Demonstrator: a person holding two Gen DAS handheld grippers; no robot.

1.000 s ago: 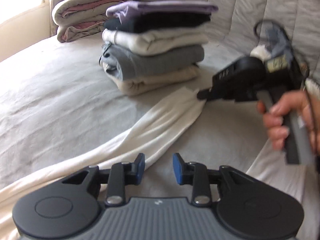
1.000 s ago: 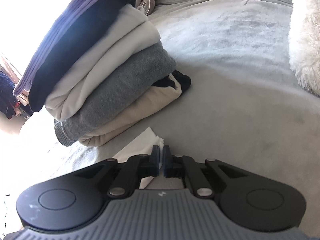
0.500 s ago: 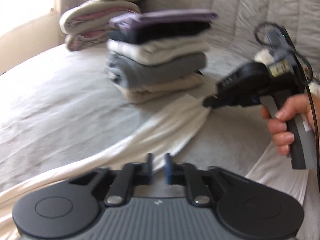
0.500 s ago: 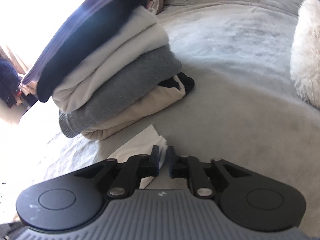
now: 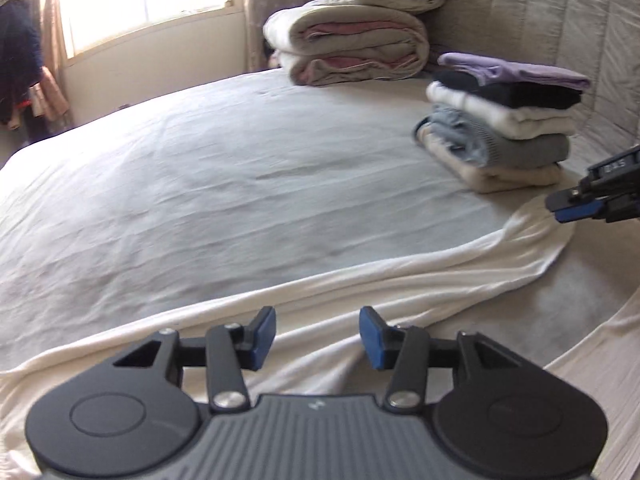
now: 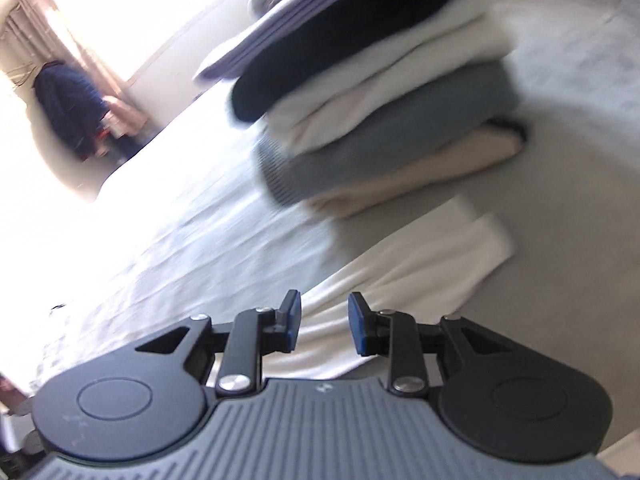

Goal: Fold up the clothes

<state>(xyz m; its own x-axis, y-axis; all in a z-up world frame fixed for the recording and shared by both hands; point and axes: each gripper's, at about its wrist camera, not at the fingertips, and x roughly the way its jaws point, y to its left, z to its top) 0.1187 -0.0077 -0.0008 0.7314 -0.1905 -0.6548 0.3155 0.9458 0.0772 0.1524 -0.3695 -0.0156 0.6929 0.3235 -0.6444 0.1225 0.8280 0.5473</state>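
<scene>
White garment [image 5: 400, 280] stretched in a long, rumpled band across the grey bed [image 5: 200, 180].

Its far end lies flat just beside the stack [image 5: 504, 120] of folded clothes. Left gripper [image 5: 318, 338] hovers over the band, jaws apart, holding nothing. Right gripper [image 6: 324, 322] is over the far end, jaws likewise apart and empty.

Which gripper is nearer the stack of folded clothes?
Right. The right gripper hovers open beside the base of the stack of folded clothes; the left gripper is open farther back over the white garment.
</scene>
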